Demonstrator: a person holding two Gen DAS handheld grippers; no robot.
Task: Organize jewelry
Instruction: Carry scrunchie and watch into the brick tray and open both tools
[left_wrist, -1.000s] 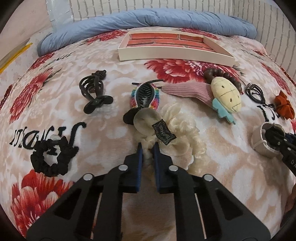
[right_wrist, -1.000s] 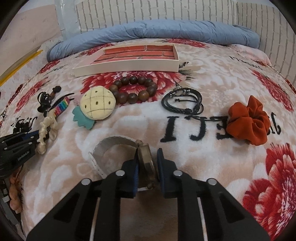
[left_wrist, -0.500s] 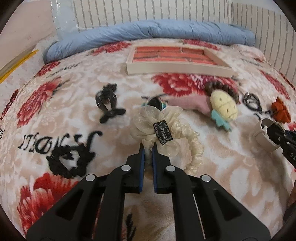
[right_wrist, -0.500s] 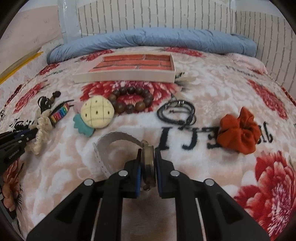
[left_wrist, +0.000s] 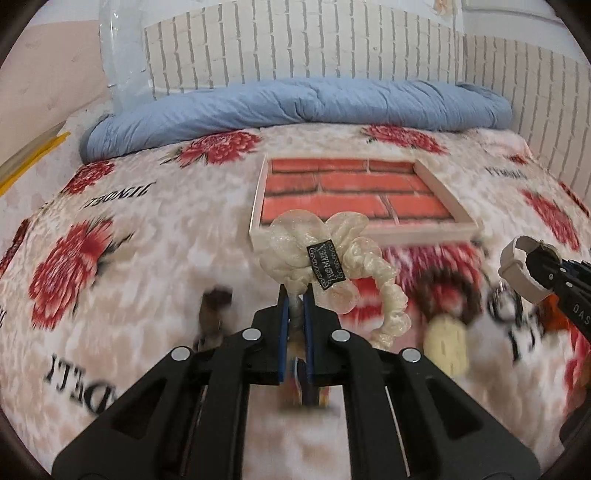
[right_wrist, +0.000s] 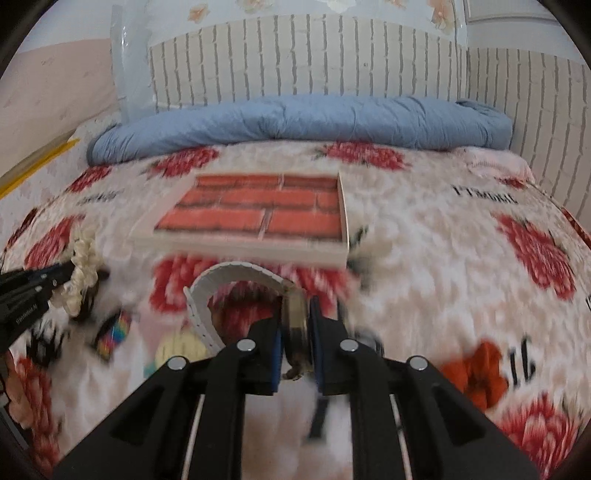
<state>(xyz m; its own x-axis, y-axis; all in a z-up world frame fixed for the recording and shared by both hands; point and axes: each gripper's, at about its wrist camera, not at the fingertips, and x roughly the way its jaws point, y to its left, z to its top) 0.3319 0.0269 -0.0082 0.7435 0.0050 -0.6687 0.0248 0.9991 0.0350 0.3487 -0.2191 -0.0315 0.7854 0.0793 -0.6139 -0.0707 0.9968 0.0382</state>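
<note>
My left gripper (left_wrist: 295, 306) is shut on a cream scrunchie (left_wrist: 317, 251) with a black label and holds it up off the bed, in front of the near edge of a shallow tray (left_wrist: 436, 238) with a red brick-pattern floor. My right gripper (right_wrist: 297, 317) is shut on a white-strapped watch (right_wrist: 236, 275), also lifted, just short of the tray (right_wrist: 240, 249). The watch and right gripper also show at the right of the left wrist view (left_wrist: 517, 264). The scrunchie shows at the left of the right wrist view (right_wrist: 79, 277).
Blurred on the floral blanket below lie a pineapple plush clip (left_wrist: 445, 343), a brown bead bracelet (left_wrist: 436, 291), an orange scrunchie (right_wrist: 476, 373) and a rainbow clip (right_wrist: 112, 334). A blue duvet (left_wrist: 295, 107) lies rolled behind the tray, against a brick-pattern wall.
Both grippers have lifted their items off the blanket and moved forward towards the tray, which now looks larger and closer. The items on the bed have dropped low in view.
</note>
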